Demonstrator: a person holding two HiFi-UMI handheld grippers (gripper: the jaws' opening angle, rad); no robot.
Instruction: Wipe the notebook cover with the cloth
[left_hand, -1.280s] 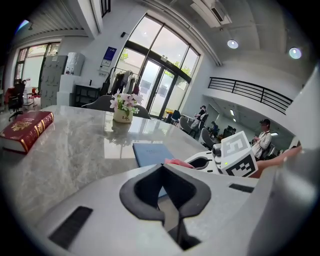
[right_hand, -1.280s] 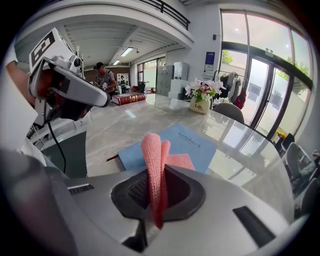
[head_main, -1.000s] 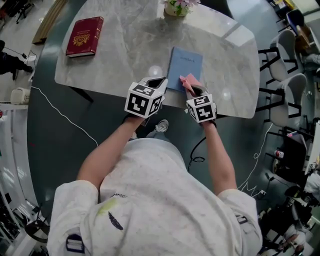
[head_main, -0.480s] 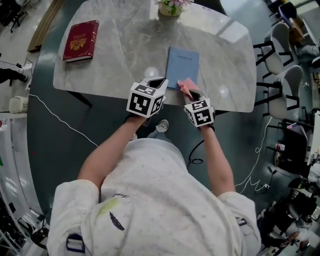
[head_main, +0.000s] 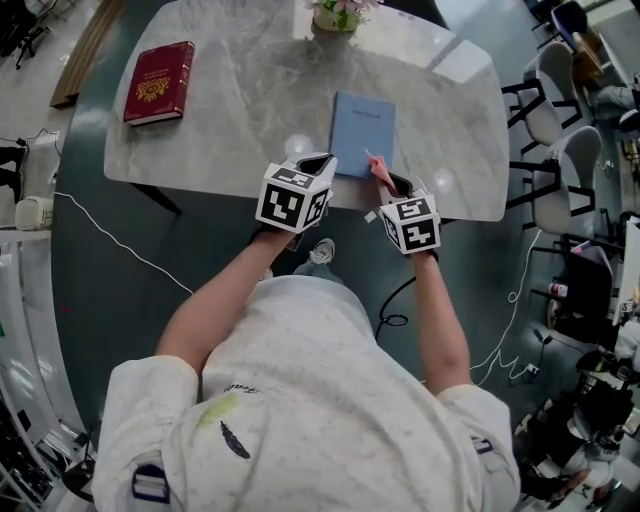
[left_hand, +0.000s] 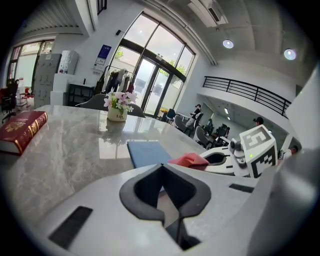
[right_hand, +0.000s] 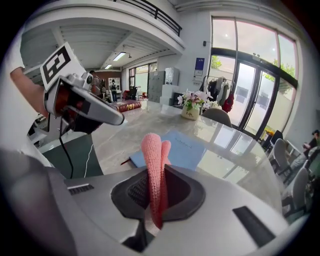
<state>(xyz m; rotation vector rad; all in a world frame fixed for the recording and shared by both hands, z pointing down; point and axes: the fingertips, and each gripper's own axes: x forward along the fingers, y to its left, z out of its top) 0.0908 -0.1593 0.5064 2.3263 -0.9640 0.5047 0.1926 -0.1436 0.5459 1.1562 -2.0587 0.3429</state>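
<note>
A light blue notebook (head_main: 363, 133) lies flat near the front edge of the marble table (head_main: 250, 90). My right gripper (head_main: 386, 181) is shut on a pink knitted cloth (head_main: 379, 169), which stands up folded between the jaws at the notebook's near right corner. In the right gripper view the cloth (right_hand: 154, 165) rises from my right gripper (right_hand: 152, 200), just short of the notebook (right_hand: 180, 147). My left gripper (head_main: 316, 165) is shut and empty, hovering left of the notebook's near edge. From my left gripper (left_hand: 163, 169), the notebook (left_hand: 147, 152) and the cloth (left_hand: 190, 160) lie just ahead.
A dark red book (head_main: 159, 82) lies at the table's far left. A small flower pot (head_main: 337, 14) stands at the far edge beyond the notebook. Chairs (head_main: 560, 120) stand to the right, and a cable (head_main: 120, 240) runs over the floor on the left.
The right gripper has drawn slightly back and right over the notebook's near corner, and the cloth now shows narrower, edge-on. The left gripper has stayed in place.
</note>
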